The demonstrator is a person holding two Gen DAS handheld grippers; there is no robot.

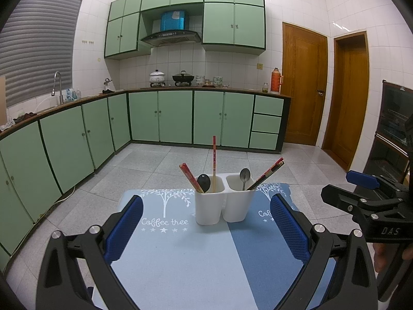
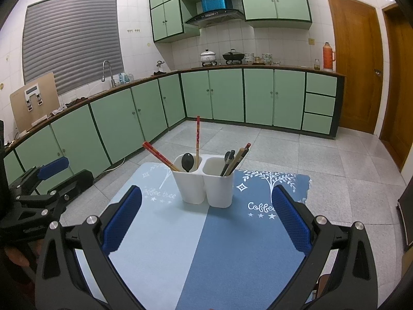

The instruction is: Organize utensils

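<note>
Kitchen w/ green cabinets (image 1: 144, 116), white wall tiles, grey tiled floor and two wooden doors (image 1: 304, 82) on the right. In front: a table covered by a two-tone blue mat (image 1: 180, 258) printed "Coffee tree".

Near the far edge of the mat stands a white utensil holder (image 1: 222, 206) w/ two compartments side by side. Left compartment: a black spoon (image 1: 204, 183), bowl up; a pair of red chopsticks (image 1: 191, 178) leaning out to the left; and one single chopstick (image 1: 214, 162) standing nearly upright. Right compartment: a metal spoon (image 1: 244, 177), bowl up, plus a bundle of red and dark chopsticks (image 1: 268, 173) leaning to the right.

Left gripper (image 1: 206, 232): blue-padded fingers spread wide apart, nothing between them, held low over the near part of the mat, well short of the holder. Right gripper (image 2: 206, 219): same, fingers wide apart and empty, pointed at the holder from slightly to the right. Each gripper shows at the edge of the other's view, so they sit side by side, apart from each other.

Countertop at the back has pots (image 1: 157, 76), bowls and a red thermos (image 1: 275, 80); faucet (image 1: 57, 82) at left under a shuttered window.
</note>
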